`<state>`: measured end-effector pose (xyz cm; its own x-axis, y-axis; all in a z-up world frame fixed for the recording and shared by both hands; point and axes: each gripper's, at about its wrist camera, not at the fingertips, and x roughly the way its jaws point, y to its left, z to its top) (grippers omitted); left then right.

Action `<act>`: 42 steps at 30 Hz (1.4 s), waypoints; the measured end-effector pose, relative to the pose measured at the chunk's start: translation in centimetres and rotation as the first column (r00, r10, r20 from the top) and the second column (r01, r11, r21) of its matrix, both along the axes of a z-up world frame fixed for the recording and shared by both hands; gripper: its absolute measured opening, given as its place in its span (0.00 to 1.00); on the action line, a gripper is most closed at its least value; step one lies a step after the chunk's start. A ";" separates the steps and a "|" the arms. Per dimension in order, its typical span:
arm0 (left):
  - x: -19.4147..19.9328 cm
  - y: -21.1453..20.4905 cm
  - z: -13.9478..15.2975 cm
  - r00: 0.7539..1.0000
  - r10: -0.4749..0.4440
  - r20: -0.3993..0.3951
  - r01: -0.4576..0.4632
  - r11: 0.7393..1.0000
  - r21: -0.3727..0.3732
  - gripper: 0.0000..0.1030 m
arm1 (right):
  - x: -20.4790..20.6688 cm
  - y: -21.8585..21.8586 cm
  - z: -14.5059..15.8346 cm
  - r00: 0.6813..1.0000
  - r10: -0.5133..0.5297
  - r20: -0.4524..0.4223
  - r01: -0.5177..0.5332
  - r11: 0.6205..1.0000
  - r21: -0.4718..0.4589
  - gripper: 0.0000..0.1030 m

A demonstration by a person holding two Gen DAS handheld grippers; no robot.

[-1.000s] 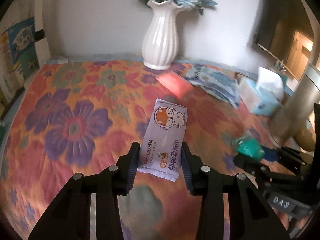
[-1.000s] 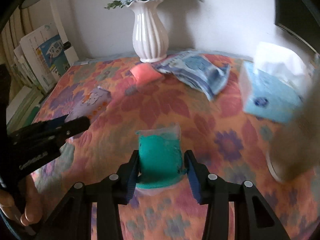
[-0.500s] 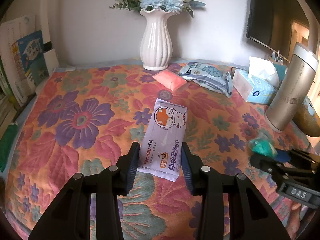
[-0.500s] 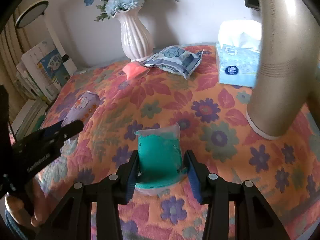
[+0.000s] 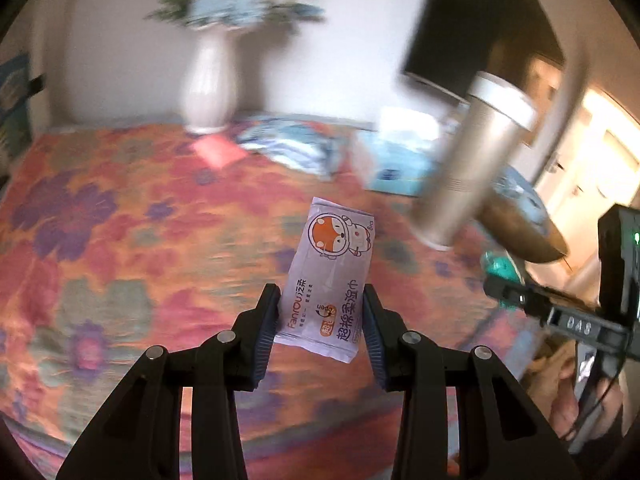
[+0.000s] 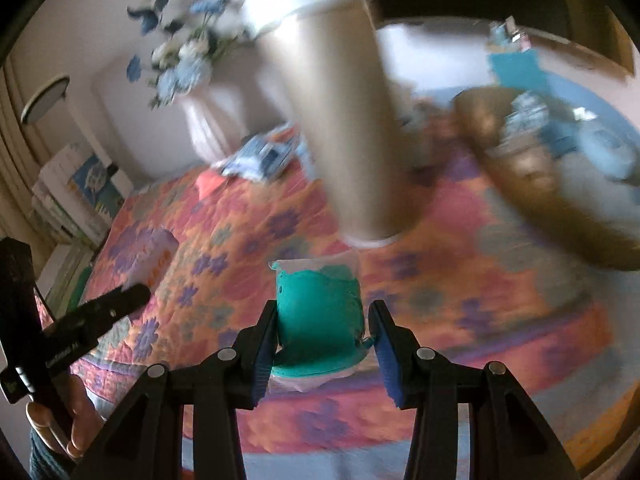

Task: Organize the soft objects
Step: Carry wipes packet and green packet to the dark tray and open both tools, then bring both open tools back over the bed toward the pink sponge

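My left gripper (image 5: 320, 320) is shut on a lilac wet-wipe pack (image 5: 332, 276) with a cartoon fox, held above the flowered tablecloth (image 5: 120, 248). My right gripper (image 6: 322, 334) is shut on a teal soft item in a clear bag (image 6: 320, 312), also held above the cloth. The right gripper and its teal item (image 5: 500, 270) show at the right of the left wrist view. The left gripper and the lilac pack (image 6: 156, 256) show at the left of the right wrist view. A pink pad (image 5: 218, 150) and a blue patterned pack (image 5: 292, 148) lie near the vase.
A tall gold cylinder (image 6: 340, 120) stands close ahead of the right gripper. A brown basket (image 6: 540, 184) holding soft items sits at the right. A white vase of flowers (image 5: 208, 80) and a blue tissue box (image 5: 392, 160) stand at the back. Books (image 6: 76, 192) stand beyond the left edge.
Both grippers have swung to the right with their packs still held. The gold cylinder and brown basket now loom closer in the right wrist view. Both views are motion-blurred.
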<state>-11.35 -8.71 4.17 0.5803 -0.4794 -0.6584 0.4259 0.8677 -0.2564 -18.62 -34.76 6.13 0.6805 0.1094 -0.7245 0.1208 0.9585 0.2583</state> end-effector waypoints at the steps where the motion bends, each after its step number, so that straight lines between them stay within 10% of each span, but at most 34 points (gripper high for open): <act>1: -0.4 -0.9 0.3 1.000 -0.022 0.005 0.022 1.000 -0.002 0.36 | -0.7 -0.9 0.7 1.000 -0.013 0.017 0.013 1.000 -0.009 0.43; 16: -4.6 -17.9 6.4 0.919 -0.370 0.140 0.369 0.929 0.034 0.36 | -6.3 -12.5 9.0 0.948 -0.228 0.224 0.243 0.969 -0.044 0.43; 26: -0.6 -27.8 6.6 0.927 -0.352 0.128 0.352 0.936 0.026 0.36 | 0.2 -22.7 9.8 0.917 -0.376 0.135 0.365 0.926 0.095 0.43; 31: -0.2 -31.9 6.2 0.933 -0.281 0.225 0.251 0.955 0.156 0.37 | 5.1 -24.2 8.6 0.920 -0.386 0.066 0.382 0.922 0.062 0.45; 35: 1.3 -33.8 5.3 0.926 -0.294 0.236 0.261 0.951 0.164 0.80 | 6.3 -25.0 7.8 0.915 -0.400 0.046 0.399 0.916 0.041 0.63; 42: -2.5 -33.5 5.5 0.852 -0.374 0.366 0.301 0.923 0.241 0.83 | 2.5 -25.5 8.4 0.901 -0.423 0.099 0.410 0.903 0.131 0.64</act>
<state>-13.85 -42.20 9.63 0.6317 -0.5968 -0.4947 0.7342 0.6655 0.1347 -16.14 -60.26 14.50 0.7625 -0.1327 -0.6332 0.4642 0.7939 0.3927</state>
